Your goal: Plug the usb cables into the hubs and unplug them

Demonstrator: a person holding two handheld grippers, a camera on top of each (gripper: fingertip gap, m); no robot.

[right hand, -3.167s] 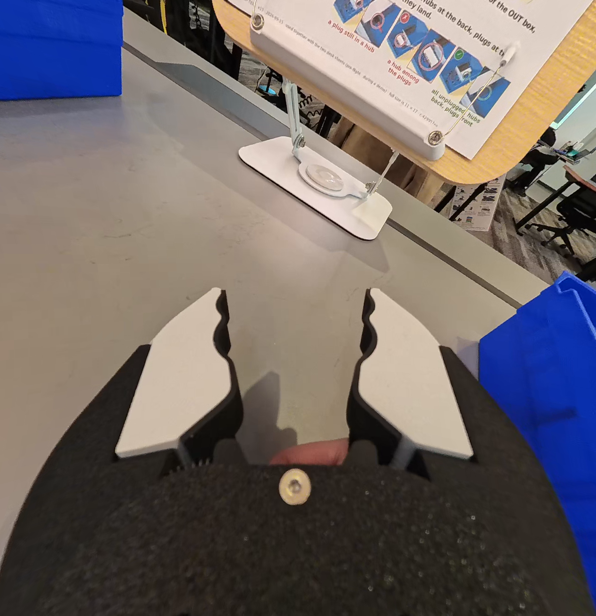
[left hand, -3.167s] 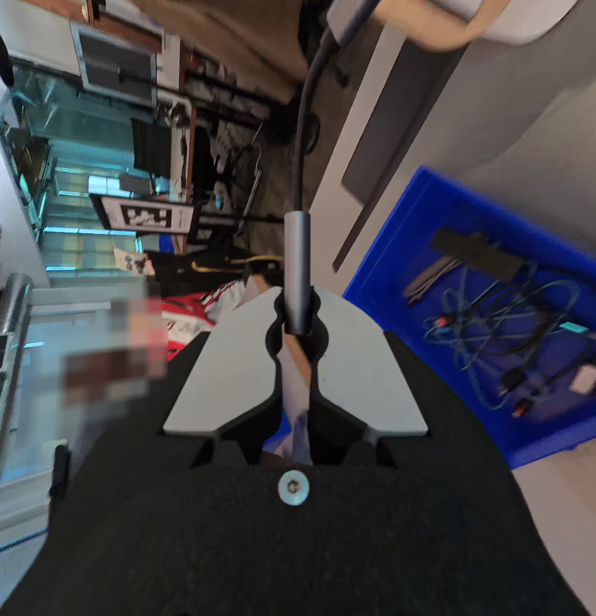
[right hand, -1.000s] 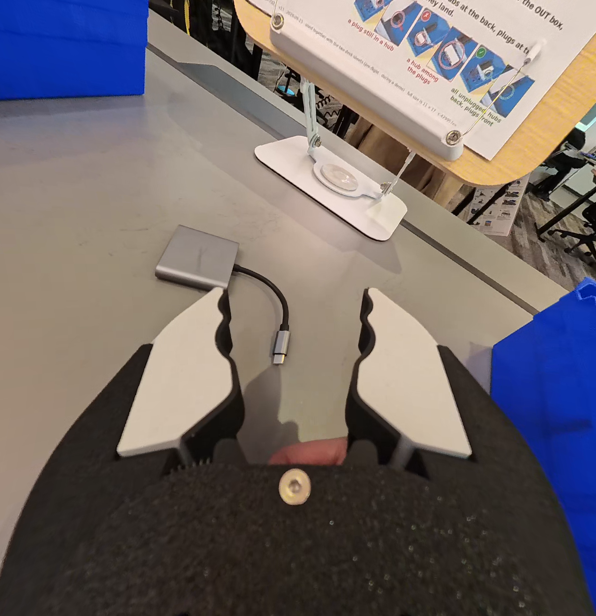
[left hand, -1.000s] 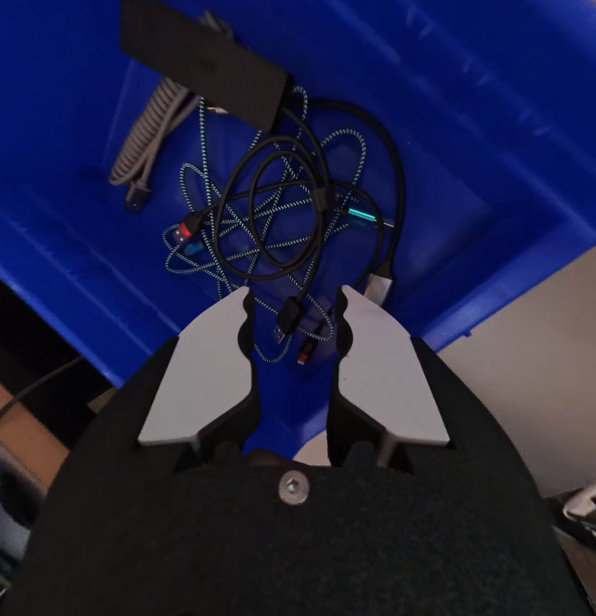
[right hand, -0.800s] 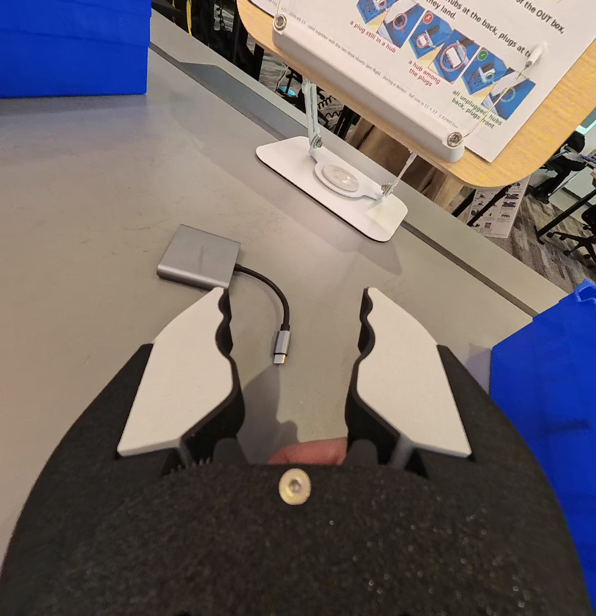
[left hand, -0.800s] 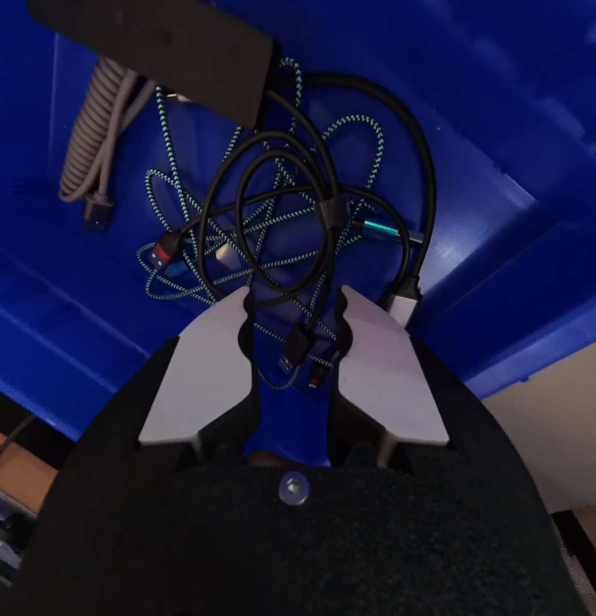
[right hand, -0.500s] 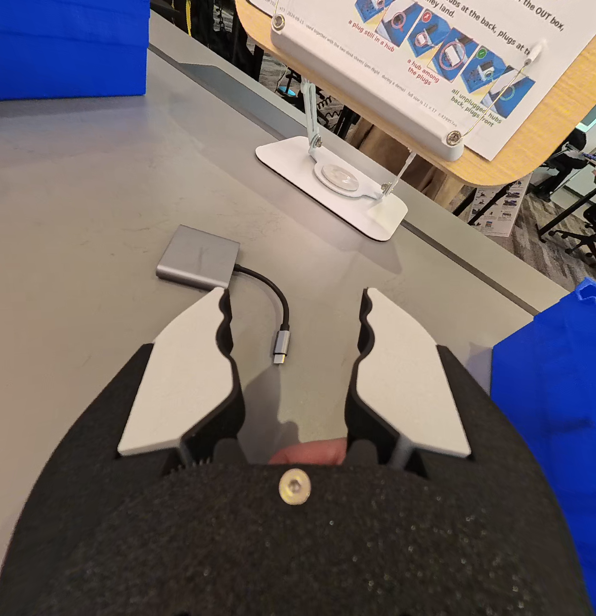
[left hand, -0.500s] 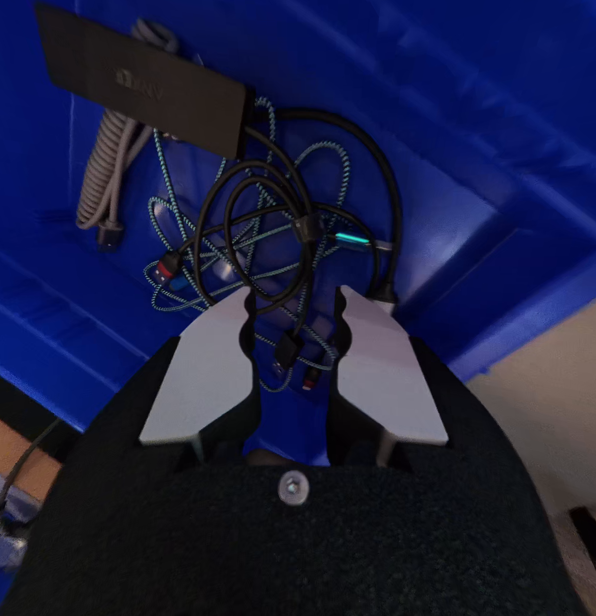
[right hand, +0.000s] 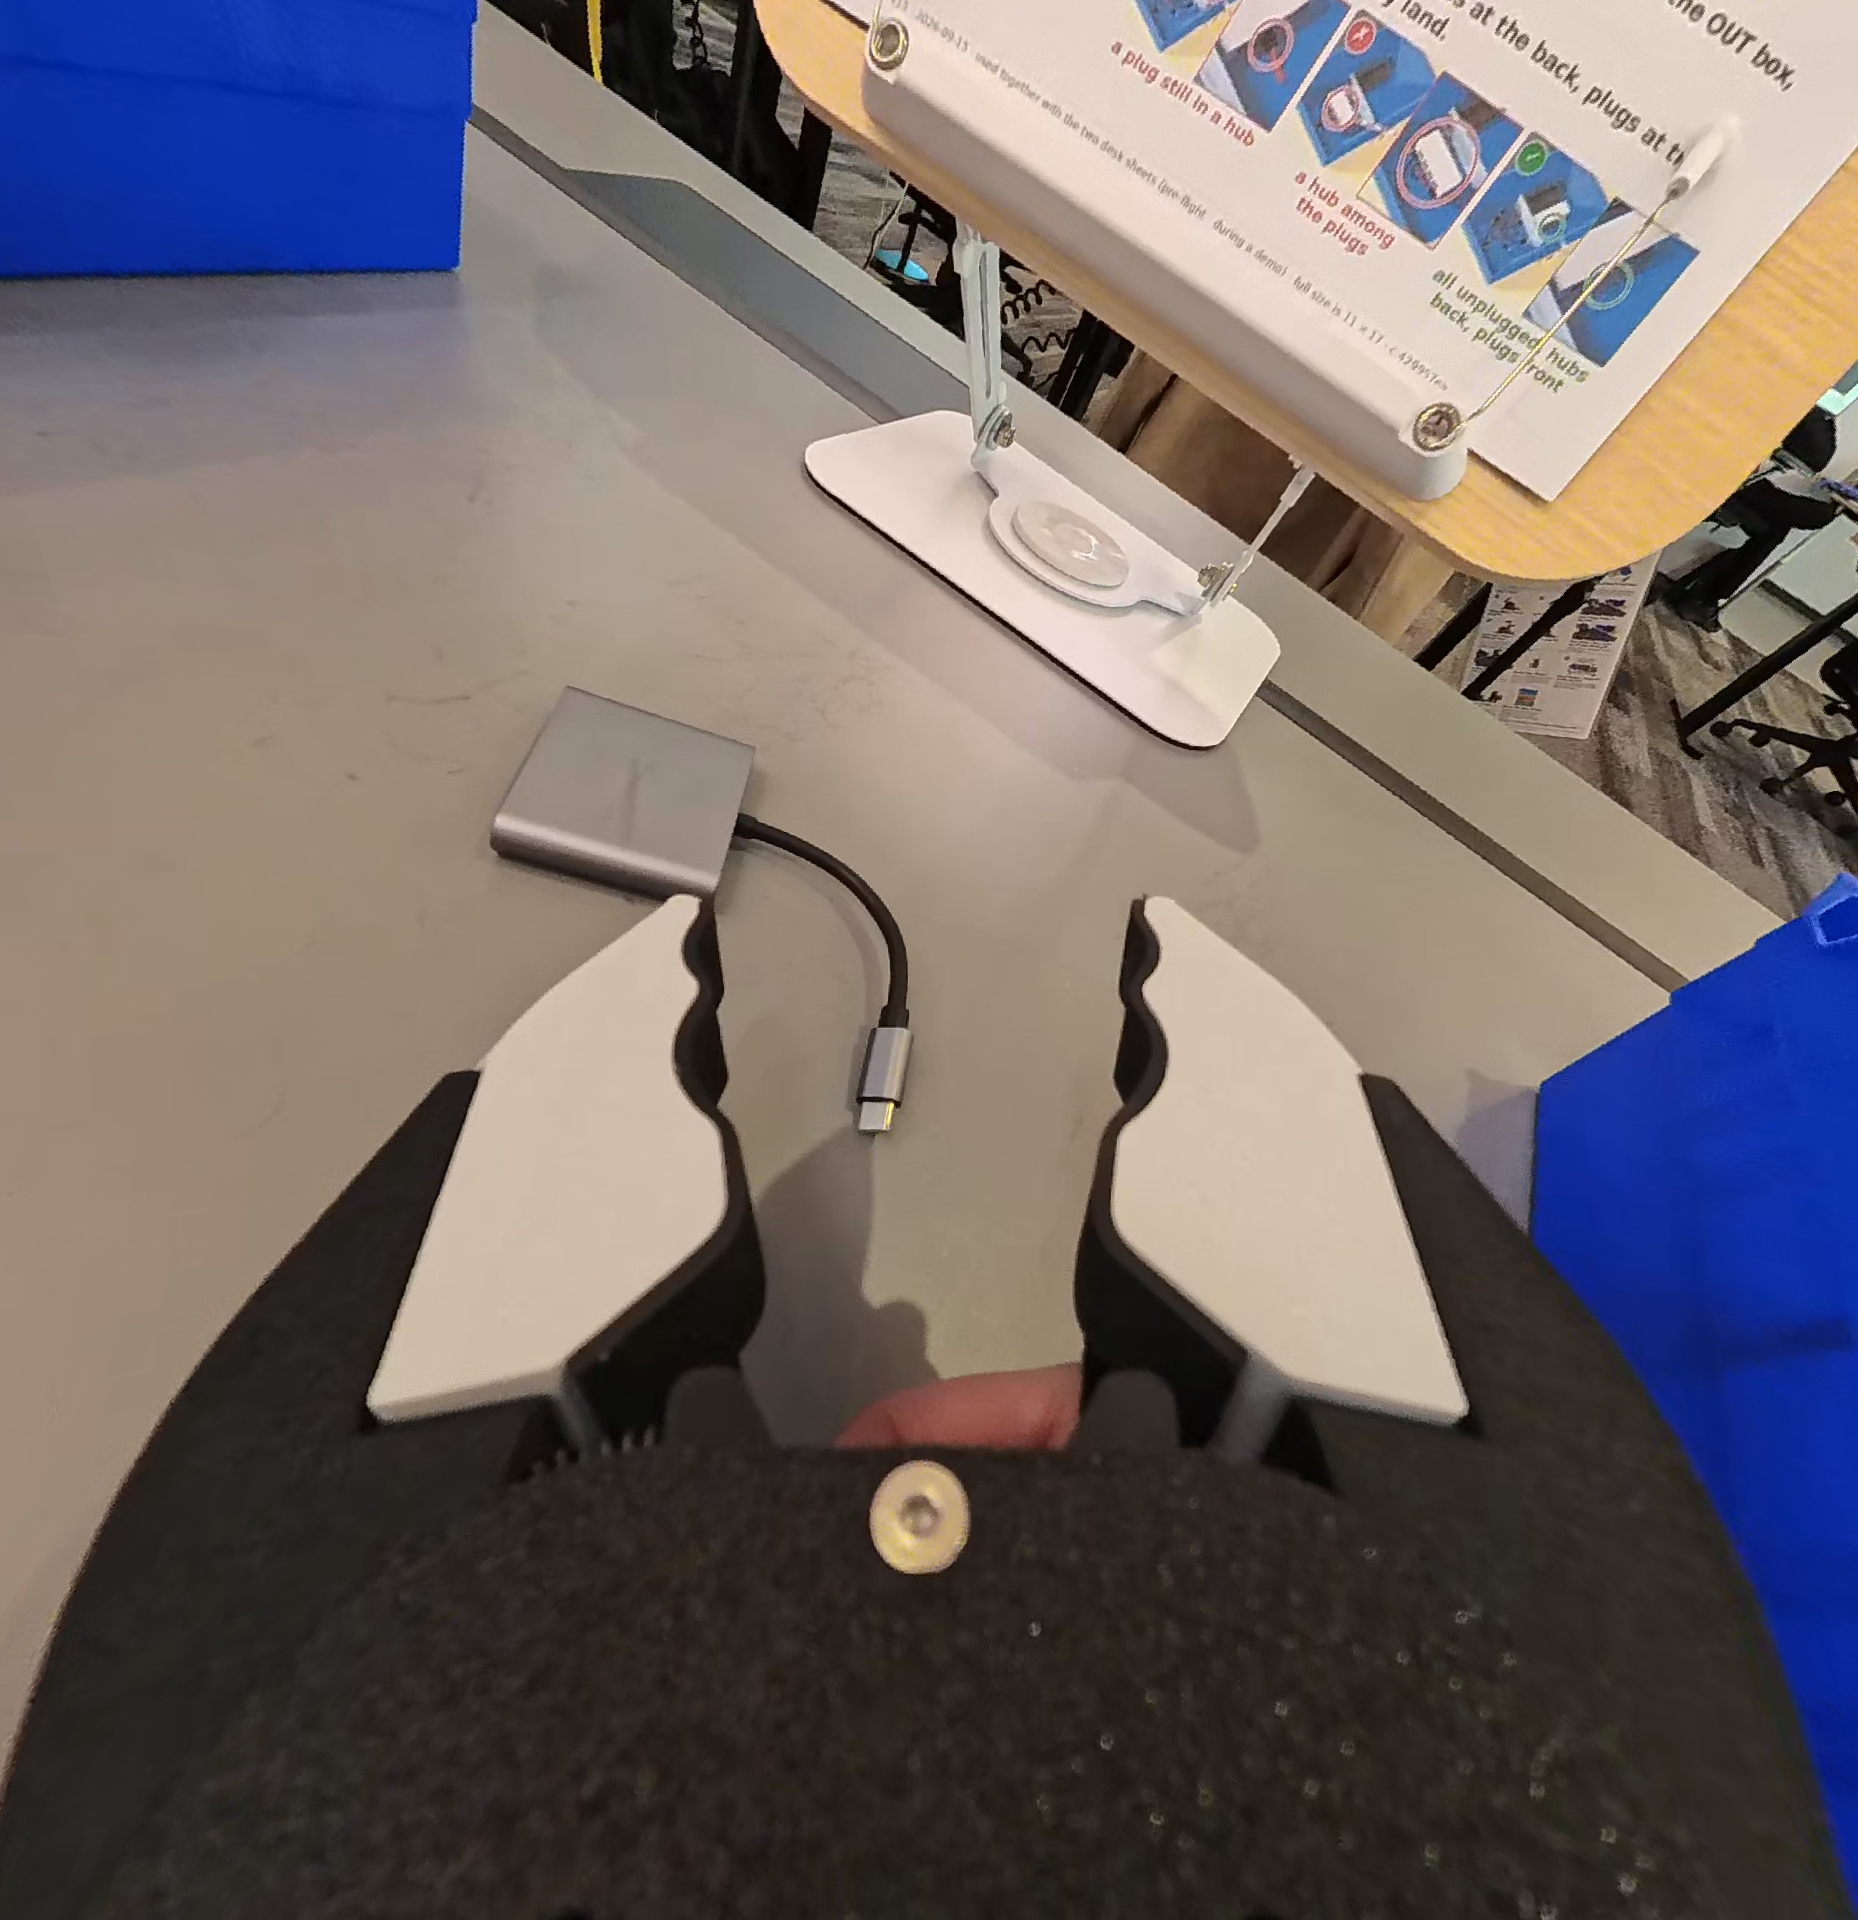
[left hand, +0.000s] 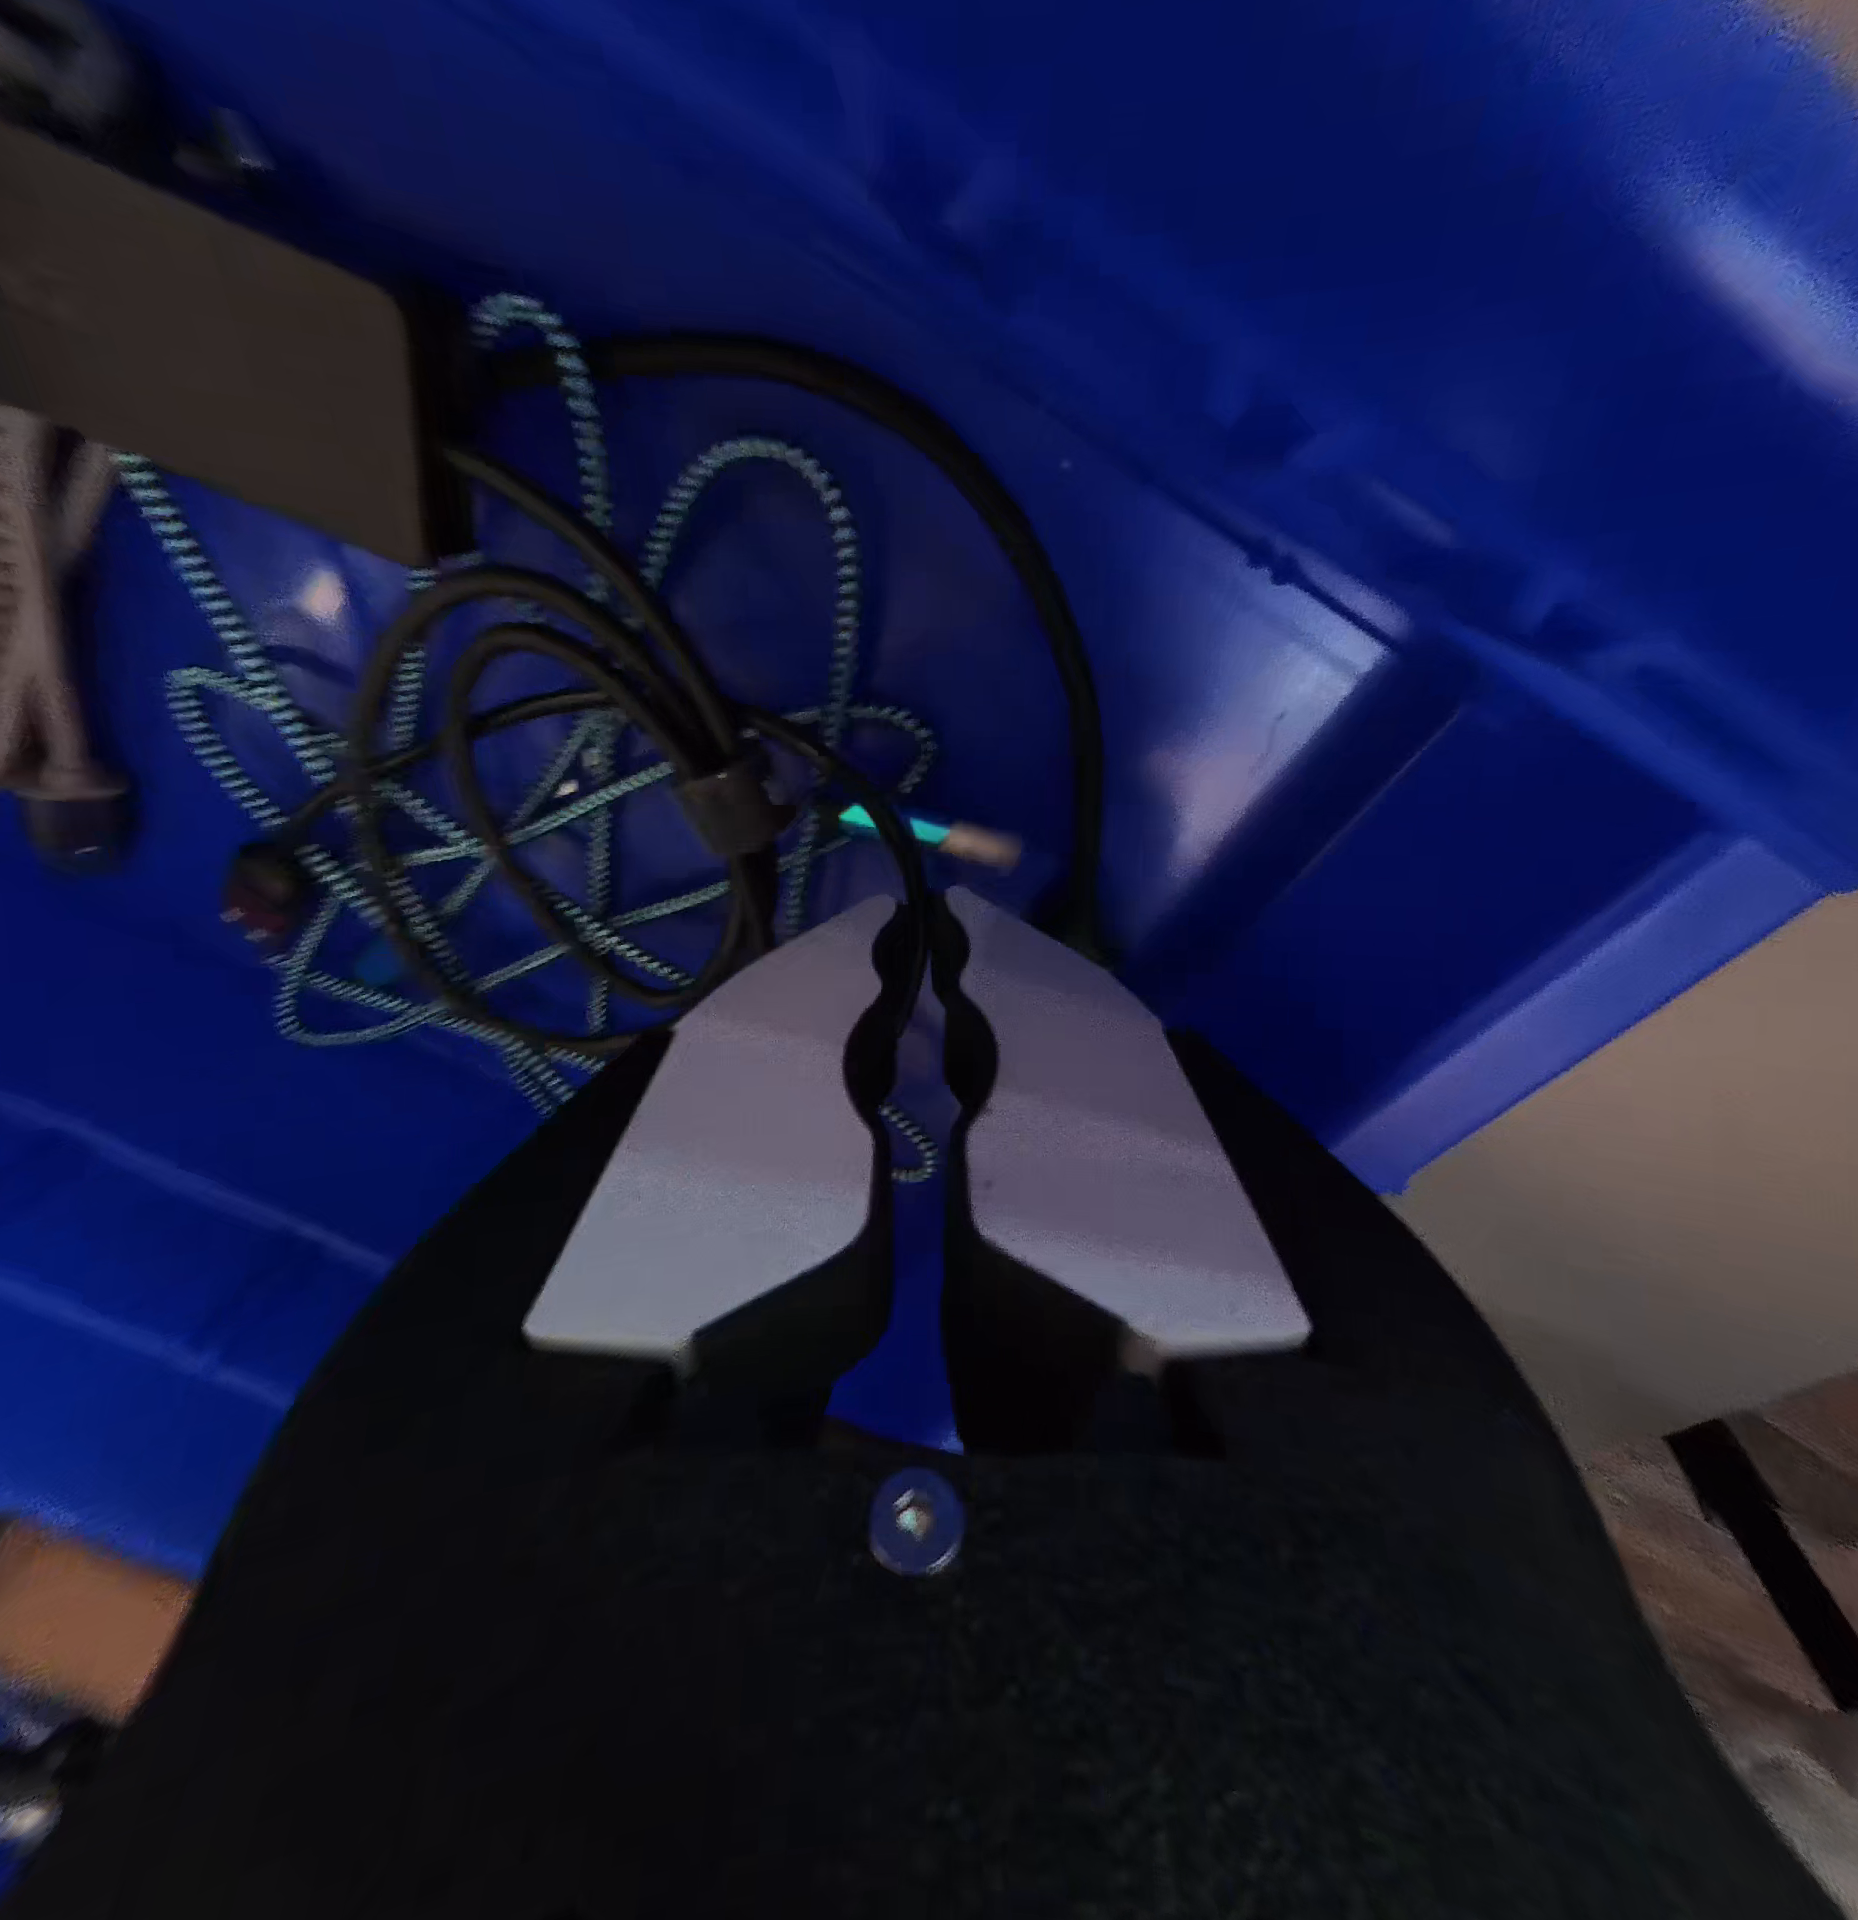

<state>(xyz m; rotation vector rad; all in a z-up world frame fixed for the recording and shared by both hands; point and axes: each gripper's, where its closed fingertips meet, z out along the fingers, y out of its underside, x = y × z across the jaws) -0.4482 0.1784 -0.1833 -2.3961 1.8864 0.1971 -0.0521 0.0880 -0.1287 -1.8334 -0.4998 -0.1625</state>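
While the right gripper (right hand: pixel 920 1023) gapes empty, left jaws pinch a thin black cable (left hand: pixel 909 914).

The left wrist view is dim and motion-blurred: the cables (left hand: pixel 592 790) ahead of the fingers (left hand: pixel 738 1122) smear, and the bin (left hand: pixel 1424 520) walls streak toward the bent edges. The right wrist view is bright and sharp, with a soft shadow on the table (right hand: pixel 229 727) between the fingers (right hand: pixel 582 1174) and wide-angle stretching at the corners.
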